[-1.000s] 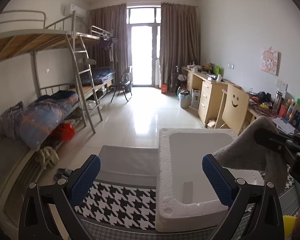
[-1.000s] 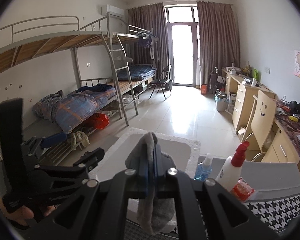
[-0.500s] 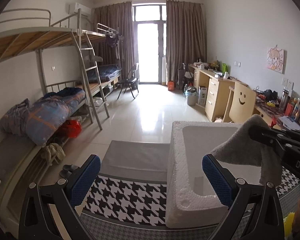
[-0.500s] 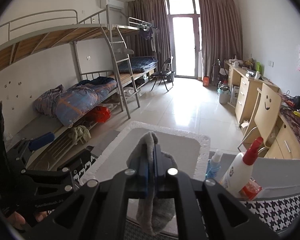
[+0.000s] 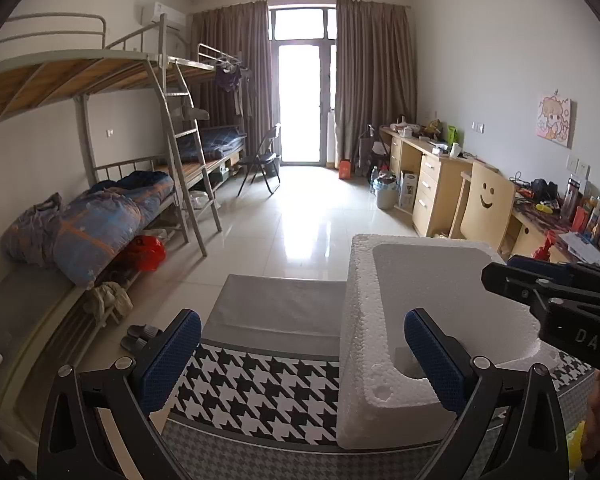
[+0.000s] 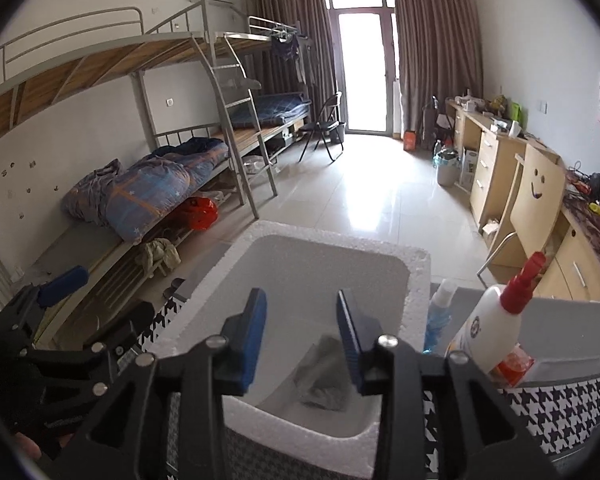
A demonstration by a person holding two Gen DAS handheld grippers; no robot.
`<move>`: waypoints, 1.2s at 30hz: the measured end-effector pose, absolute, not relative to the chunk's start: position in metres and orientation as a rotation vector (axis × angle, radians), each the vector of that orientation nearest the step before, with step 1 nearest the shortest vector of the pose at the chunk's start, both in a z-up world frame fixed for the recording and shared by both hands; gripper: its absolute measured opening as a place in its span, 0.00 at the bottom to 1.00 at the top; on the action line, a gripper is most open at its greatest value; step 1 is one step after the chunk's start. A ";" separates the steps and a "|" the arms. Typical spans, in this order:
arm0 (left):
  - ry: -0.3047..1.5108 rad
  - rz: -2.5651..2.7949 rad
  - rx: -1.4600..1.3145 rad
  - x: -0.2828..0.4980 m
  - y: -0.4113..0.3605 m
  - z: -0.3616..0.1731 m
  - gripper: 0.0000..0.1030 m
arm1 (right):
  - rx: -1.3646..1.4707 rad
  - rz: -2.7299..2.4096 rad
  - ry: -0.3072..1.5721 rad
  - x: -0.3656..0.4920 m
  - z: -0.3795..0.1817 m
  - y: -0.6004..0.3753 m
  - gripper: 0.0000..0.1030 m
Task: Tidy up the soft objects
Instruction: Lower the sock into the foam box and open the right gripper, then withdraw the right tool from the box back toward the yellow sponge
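A grey cloth [image 6: 320, 378] lies crumpled on the floor of the white foam box [image 6: 332, 236], seen in the right wrist view. My right gripper [image 6: 302, 336] hovers over the box with its jaws opening and nothing between the blue pads. In the left wrist view the same right gripper [image 5: 500, 276] reaches over the foam box [image 5: 360, 320] from the right, with no cloth on it. My left gripper [image 5: 300, 360] stands open and empty at the box's near left corner, above the houndstooth table cover [image 5: 260, 392].
A white bottle with a red cap [image 6: 496, 328] and a blue spray bottle [image 6: 440, 308] stand just right of the box. My left gripper [image 6: 100, 304] sits to the box's left. Bunk beds line the left wall and desks the right.
The right gripper's jaws have parted and the grey cloth has dropped out of them into the foam box. The left gripper has hardly moved.
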State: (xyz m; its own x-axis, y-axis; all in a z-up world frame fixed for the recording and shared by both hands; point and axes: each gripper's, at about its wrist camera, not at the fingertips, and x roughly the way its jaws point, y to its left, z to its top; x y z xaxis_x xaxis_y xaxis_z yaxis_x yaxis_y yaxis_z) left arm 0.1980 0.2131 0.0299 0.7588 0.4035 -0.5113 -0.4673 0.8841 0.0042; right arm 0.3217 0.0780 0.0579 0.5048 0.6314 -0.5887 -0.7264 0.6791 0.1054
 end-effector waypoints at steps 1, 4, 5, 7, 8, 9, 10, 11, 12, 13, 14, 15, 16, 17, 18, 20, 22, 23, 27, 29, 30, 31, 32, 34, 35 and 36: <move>0.527 0.477 -0.124 0.198 0.212 0.030 0.99 | -0.165 0.823 0.636 0.320 0.059 0.077 0.40; 0.524 0.475 -0.119 0.196 0.210 0.031 0.99 | -0.162 0.826 0.624 0.315 0.063 0.076 0.40; 0.522 0.475 -0.120 0.195 0.210 0.032 0.99 | -0.164 0.822 0.619 0.313 0.064 0.074 0.40; 0.520 0.473 -0.122 0.195 0.209 0.032 0.99 | -0.165 0.823 0.609 0.310 0.067 0.072 0.48; 0.518 0.471 -0.120 0.194 0.207 0.033 0.99 | -0.161 0.822 0.603 0.307 0.068 0.069 0.52; 0.518 0.471 -0.118 0.193 0.206 0.034 0.99 | -0.153 0.820 0.597 0.305 0.069 0.066 0.59; 0.514 0.471 -0.114 0.192 0.205 0.035 0.99 | -0.142 0.818 0.589 0.302 0.069 0.063 0.65; 0.512 0.472 -0.115 0.191 0.203 0.035 0.99 | -0.132 0.814 0.578 0.300 0.071 0.058 0.67; 0.510 0.471 -0.116 0.190 0.201 0.037 0.99 | -0.130 0.811 0.571 0.299 0.072 0.057 0.73; 0.507 0.467 -0.117 0.188 0.200 0.037 0.99 | -0.130 0.803 0.561 0.297 0.074 0.054 0.77; 0.504 0.464 -0.116 0.186 0.197 0.038 0.99 | -0.130 0.799 0.550 0.296 0.075 0.051 0.79; 0.502 0.465 -0.111 0.185 0.195 0.038 0.99 | -0.130 0.798 0.543 0.294 0.076 0.051 0.81; 0.501 0.465 -0.108 0.185 0.193 0.039 0.99 | -0.131 0.795 0.538 0.293 0.077 0.050 0.82; 0.499 0.463 -0.104 0.184 0.191 0.040 0.99 | -0.130 0.792 0.533 0.291 0.077 0.048 0.82; 0.499 0.459 -0.102 0.182 0.189 0.040 0.99 | -0.126 0.796 0.531 0.290 0.078 0.046 0.82; 0.496 0.455 -0.103 0.180 0.186 0.041 0.99 | -0.121 0.799 0.528 0.289 0.079 0.043 0.82; 0.489 0.455 -0.101 0.177 0.183 0.043 0.99 | -0.122 0.798 0.520 0.287 0.080 0.040 0.82; 0.489 0.454 -0.097 0.177 0.182 0.044 0.99 | -0.124 0.796 0.516 0.285 0.080 0.038 0.82; 0.484 0.447 -0.085 0.173 0.175 0.046 0.99 | -0.116 0.800 0.510 0.281 0.081 0.029 0.82; 0.479 0.441 -0.075 0.170 0.171 0.048 0.99 | -0.114 0.797 0.504 0.279 0.082 0.025 0.82; 0.478 0.439 -0.073 0.168 0.169 0.049 0.99 | -0.115 0.796 0.501 0.277 0.082 0.023 0.82; 0.475 0.438 -0.071 0.167 0.167 0.050 0.99 | -0.114 0.795 0.497 0.276 0.083 0.022 0.82; 0.475 0.439 -0.069 0.165 0.166 0.050 0.99 | -0.114 0.795 0.494 0.275 0.083 0.020 0.82; 0.472 0.435 -0.073 0.162 0.164 0.051 0.99 | -0.113 0.790 0.491 0.272 0.082 0.016 0.82; 0.470 0.434 -0.075 0.160 0.162 0.051 0.99 | -0.113 0.792 0.489 0.270 0.082 0.014 0.82; 0.467 0.434 -0.077 0.158 0.161 0.052 0.99 | -0.113 0.794 0.487 0.269 0.083 0.012 0.82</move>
State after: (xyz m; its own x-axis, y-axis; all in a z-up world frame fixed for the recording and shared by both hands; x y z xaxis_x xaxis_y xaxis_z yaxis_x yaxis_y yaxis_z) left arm 0.1581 0.1611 0.0519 0.8035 0.3876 -0.4519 -0.4222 0.9061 0.0265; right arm 0.2689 0.0123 0.0826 0.5975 0.6566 -0.4603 -0.7079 0.7016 0.0819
